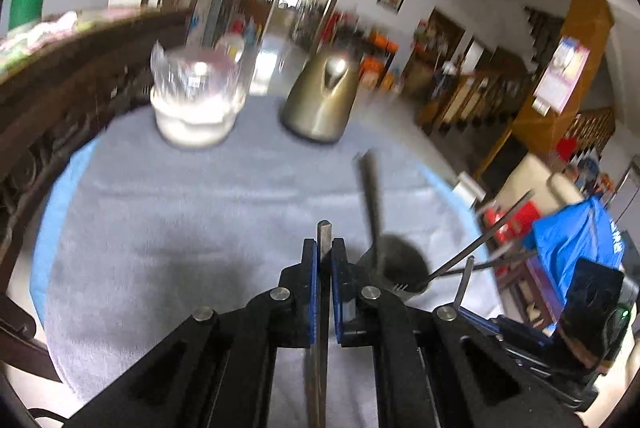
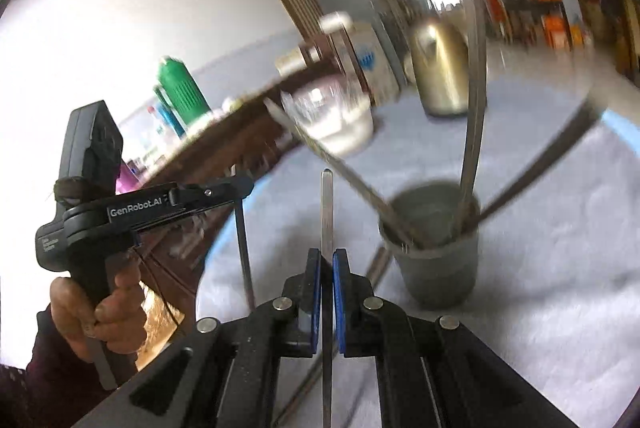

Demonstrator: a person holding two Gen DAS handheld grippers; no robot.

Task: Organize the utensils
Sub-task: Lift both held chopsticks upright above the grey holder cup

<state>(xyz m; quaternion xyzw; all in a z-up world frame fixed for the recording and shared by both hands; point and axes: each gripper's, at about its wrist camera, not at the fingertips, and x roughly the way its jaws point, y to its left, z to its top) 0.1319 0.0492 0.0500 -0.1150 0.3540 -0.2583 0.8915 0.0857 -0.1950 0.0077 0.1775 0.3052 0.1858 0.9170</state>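
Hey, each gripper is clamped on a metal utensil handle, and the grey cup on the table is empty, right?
Not quite. Each gripper, left and right, is clamped on a metal utensil handle, but the grey cup is not empty: the right wrist view shows several utensils standing in it.

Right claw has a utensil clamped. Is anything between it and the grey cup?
No separate obstacle shows between the right claw with its utensil and the cup. The cup's mouth is crowded, though: three handles already stand in it, fanning left, up and right. Best gap looks near the front rim.
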